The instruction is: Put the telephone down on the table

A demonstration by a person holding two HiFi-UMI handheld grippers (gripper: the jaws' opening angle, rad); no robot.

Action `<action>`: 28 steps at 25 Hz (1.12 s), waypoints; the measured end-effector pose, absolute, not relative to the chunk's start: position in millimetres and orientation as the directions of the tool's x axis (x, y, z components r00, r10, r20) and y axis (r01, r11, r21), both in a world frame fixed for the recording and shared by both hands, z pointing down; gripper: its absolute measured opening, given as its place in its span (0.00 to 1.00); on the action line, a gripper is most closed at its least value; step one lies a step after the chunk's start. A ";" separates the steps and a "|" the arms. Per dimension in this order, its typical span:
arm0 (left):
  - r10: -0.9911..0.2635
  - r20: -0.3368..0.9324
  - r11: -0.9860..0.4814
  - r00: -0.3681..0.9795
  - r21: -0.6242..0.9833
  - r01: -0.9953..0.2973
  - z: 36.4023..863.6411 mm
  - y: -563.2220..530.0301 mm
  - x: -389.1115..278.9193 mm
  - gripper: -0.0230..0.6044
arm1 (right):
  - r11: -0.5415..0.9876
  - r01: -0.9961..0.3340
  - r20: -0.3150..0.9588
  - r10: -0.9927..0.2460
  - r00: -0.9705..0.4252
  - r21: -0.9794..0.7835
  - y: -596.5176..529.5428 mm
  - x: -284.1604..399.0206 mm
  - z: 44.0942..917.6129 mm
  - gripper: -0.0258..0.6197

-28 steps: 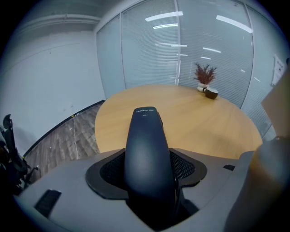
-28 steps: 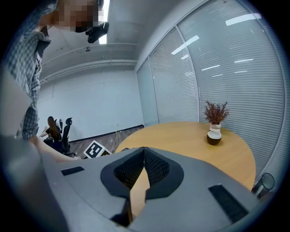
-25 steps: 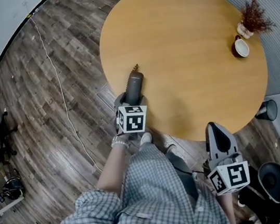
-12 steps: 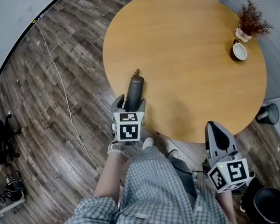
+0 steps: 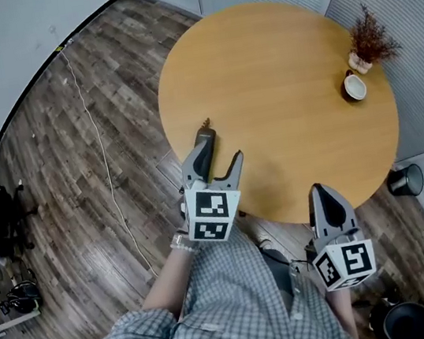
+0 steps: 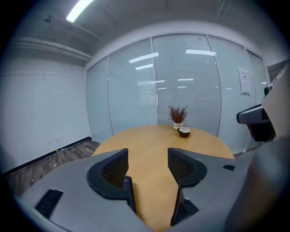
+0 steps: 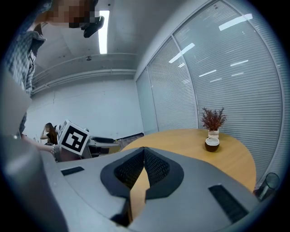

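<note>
My left gripper (image 5: 217, 158) hangs over the near edge of the round tabletop (image 5: 275, 67), its jaws wide apart and closing with nothing between them. The telephone (image 5: 205, 137) lies on the wood just beside its left jaw. My right gripper (image 5: 319, 189), jaws together and empty, hovers off the edge. A cup (image 5: 354, 87) and a dried plant (image 5: 369, 40) stand far right.

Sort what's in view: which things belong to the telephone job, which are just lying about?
Job: dark cordless telephone with stub antenna; round wooden table.
Lying about: dried reddish plant in white pot; brown cup with white inside; white cable on floor; black bin.
</note>
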State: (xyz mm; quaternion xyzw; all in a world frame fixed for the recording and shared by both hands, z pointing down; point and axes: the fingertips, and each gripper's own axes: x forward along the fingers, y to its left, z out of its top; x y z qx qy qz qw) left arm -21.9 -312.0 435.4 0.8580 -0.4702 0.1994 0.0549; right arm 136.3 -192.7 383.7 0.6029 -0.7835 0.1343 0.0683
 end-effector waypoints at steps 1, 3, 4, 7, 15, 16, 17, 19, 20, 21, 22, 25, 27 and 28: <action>-0.786 0.376 -0.558 0.490 -0.093 -0.824 425.4 -309.5 -17.9 0.48 | 0.235 -0.964 0.264 -0.929 -0.260 -0.122 -192.1 137.5 380.8 0.05; -0.784 0.345 -0.577 0.516 -0.100 -0.810 406.7 -302.3 -9.8 0.45 | 0.231 -0.967 0.253 -0.934 -0.252 -0.109 -190.4 139.7 374.4 0.05; -0.781 0.332 -0.590 0.530 -0.110 -0.800 397.4 -297.5 -5.5 0.44 | 0.230 -0.968 0.246 -0.937 -0.249 -0.102 -189.6 140.8 371.2 0.05; -0.767 0.285 -0.628 0.575 -0.149 -0.764 368.8 -280.4 9.0 0.36 | 0.233 -0.969 0.225 -0.943 -0.247 -0.088 -188.2 144.9 362.0 0.05; -0.772 0.142 -0.636 0.620 -0.135 -0.760 314.2 -254.8 26.8 0.09 | 0.244 -0.967 0.170 -0.952 -0.254 -0.079 -191.5 153.9 342.0 0.05; -0.768 0.137 -0.640 0.625 -0.121 -0.759 310.7 -253.7 28.1 0.08 | 0.248 -0.965 0.161 -0.953 -0.258 -0.078 -192.7 153.7 338.7 0.05; -0.765 0.135 -0.643 0.630 -0.106 -0.758 308.0 -253.1 28.7 0.06 | 0.255 -0.964 0.154 -0.952 -0.264 -0.077 -193.9 152.8 335.5 0.05; -0.755 0.143 -0.653 0.639 -0.086 -0.752 306.3 -252.7 29.9 0.05 | 0.272 -0.960 0.142 -0.950 -0.279 -0.067 -195.6 149.7 330.0 0.05; -0.751 0.150 -0.658 0.644 -0.085 -0.748 306.6 -252.4 30.5 0.05 | 0.281 -0.958 0.136 -0.948 -0.286 -0.061 -196.1 148.1 327.9 0.05; -0.746 0.154 -0.664 0.648 -0.091 -0.743 306.7 -251.5 30.9 0.05 | 0.287 -0.956 0.130 -0.947 -0.292 -0.056 -196.2 146.5 325.7 0.05; -0.740 0.156 -0.670 0.654 -0.099 -0.736 306.1 -250.0 31.1 0.05 | 0.292 -0.955 0.124 -0.947 -0.297 -0.053 -196.0 144.9 323.5 0.05; -0.715 0.151 -0.698 0.682 -0.103 -0.709 302.3 -243.7 33.4 0.05 | 0.292 -0.955 0.106 -0.949 -0.297 -0.056 -195.5 142.2 317.4 0.05; -0.701 0.148 -0.713 0.698 -0.096 -0.695 301.6 -241.5 37.6 0.05 | 0.284 -0.956 0.099 -0.952 -0.290 -0.066 -196.4 142.5 315.6 0.05; -0.699 0.148 -0.714 0.700 -0.097 -0.693 301.9 -241.4 39.9 0.05 | 0.282 -0.957 0.096 -0.953 -0.288 -0.071 -196.8 143.0 315.0 0.05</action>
